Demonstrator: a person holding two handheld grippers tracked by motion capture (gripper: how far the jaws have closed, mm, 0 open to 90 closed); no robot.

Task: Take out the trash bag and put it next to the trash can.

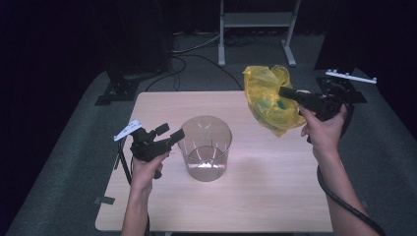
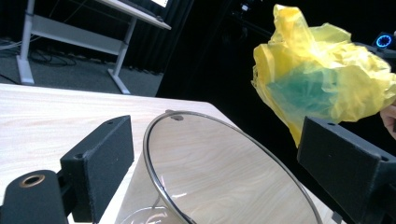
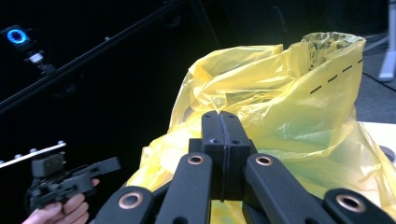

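- My right tool [image 1: 287, 92], at the upper right of the high view, has its jaws pressed together on a fold of a crumpled yellow plastic bag [image 1: 269, 98]; in the right gripper view the two black pads meet with the plastic pinched between them.
- The bag hangs in the air above the far right part of the worktop [image 1: 275, 196], up and to the right of the bin, not over its mouth.
- My left tool [image 1: 169, 134], left of centre in the high view, has its jaws spread, one on either side of the rim of a clear plastic bin [image 1: 205, 147]. I cannot tell whether either pad touches the rim.
- The bin stands upright at the middle of the worktop, and I see nothing lining it.
- My judgement: the bag is picked up and lifted, and the bin is about to be steadied. Opening the bag, lowering it into the bin and folding its edge over the rim are all left to do.
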